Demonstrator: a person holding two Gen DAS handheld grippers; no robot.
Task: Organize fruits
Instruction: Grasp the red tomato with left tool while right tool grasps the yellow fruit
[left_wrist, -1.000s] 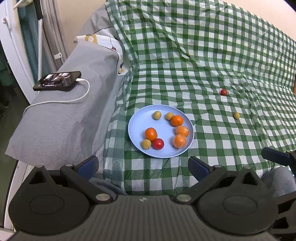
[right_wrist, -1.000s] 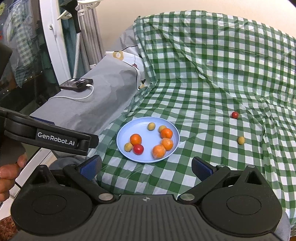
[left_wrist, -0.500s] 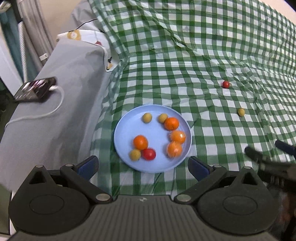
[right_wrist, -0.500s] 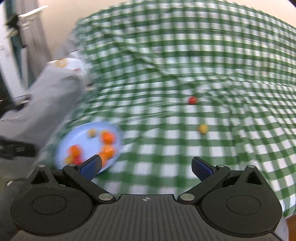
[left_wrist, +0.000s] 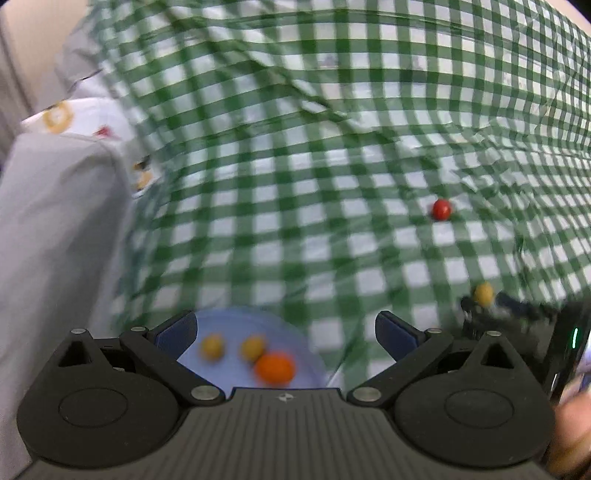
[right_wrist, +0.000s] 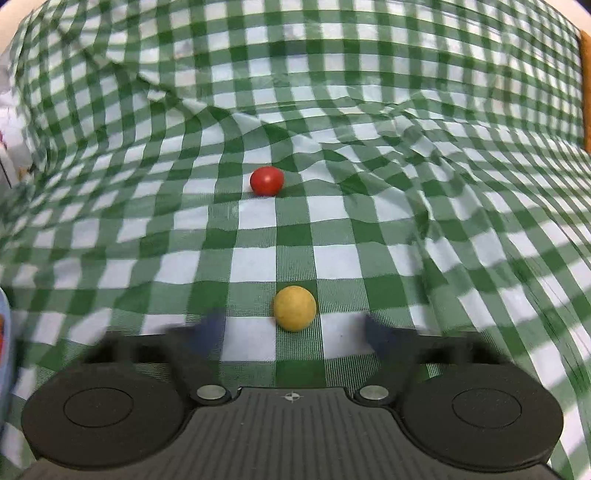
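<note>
A small yellow fruit (right_wrist: 294, 308) lies on the green checked cloth (right_wrist: 332, 229), just ahead of and between the blurred fingers of my right gripper (right_wrist: 294, 332). Its jaws are closing and the pads do not touch the fruit. A red fruit (right_wrist: 266, 180) lies farther back. In the left wrist view my left gripper (left_wrist: 284, 328) is open above the light blue plate (left_wrist: 229, 321), which holds two yellow fruits (left_wrist: 211, 346) and an orange one (left_wrist: 275, 367). The red fruit (left_wrist: 441, 209) and the yellow fruit (left_wrist: 484, 293) with the right gripper (left_wrist: 491, 308) around it show at the right.
A grey cushion (left_wrist: 55, 240) and a patterned pillow (left_wrist: 74, 118) rise along the left. The cloth is creased and climbs a backrest behind the fruits. A hand (left_wrist: 569, 435) shows at the bottom right. The plate's edge (right_wrist: 4, 332) shows at the far left.
Both grippers moved forward and lower over the cloth. The right one swung right, away from the plate, up to the yellow fruit, and its jaws narrowed. The phone left the view.
</note>
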